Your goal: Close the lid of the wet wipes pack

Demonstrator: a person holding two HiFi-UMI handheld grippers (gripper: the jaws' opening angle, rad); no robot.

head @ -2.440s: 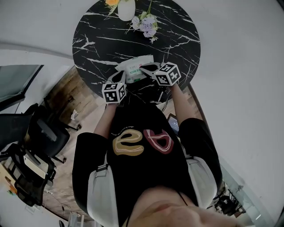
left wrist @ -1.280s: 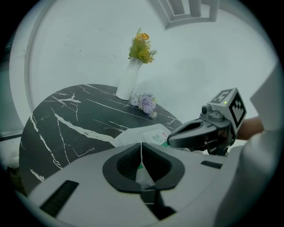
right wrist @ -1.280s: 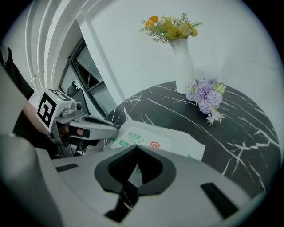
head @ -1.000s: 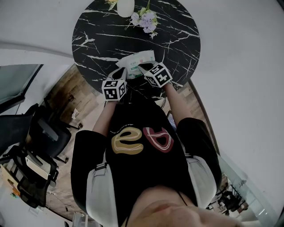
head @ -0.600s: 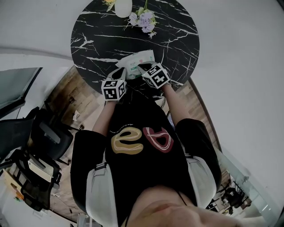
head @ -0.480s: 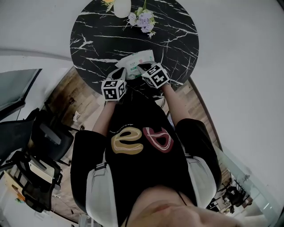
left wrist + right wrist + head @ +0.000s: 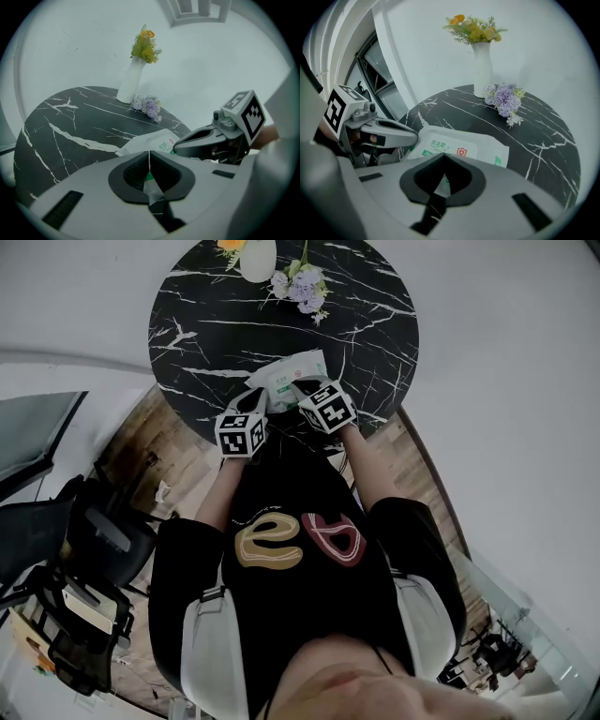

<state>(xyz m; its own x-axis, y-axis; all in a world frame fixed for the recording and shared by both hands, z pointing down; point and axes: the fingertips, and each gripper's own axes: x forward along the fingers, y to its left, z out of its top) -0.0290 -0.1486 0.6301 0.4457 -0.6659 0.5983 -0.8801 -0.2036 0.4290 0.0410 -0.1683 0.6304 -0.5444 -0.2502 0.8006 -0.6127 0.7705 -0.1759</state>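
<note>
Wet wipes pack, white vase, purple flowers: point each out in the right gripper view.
wet wipes pack (image 7: 461,144), right gripper view, on its white top panel.
white vase (image 7: 482,70), right gripper view, on its mid-body.
purple flowers (image 7: 504,100), right gripper view, on the largest bloom.

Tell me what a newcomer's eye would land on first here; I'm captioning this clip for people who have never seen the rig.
Likely the round black table, veined with white. At its near edge the left gripper and right gripper are both shut on the white wet wipes pack. At the far edge stands a white vase of yellow flowers, a purple bunch lying beside it.
</note>
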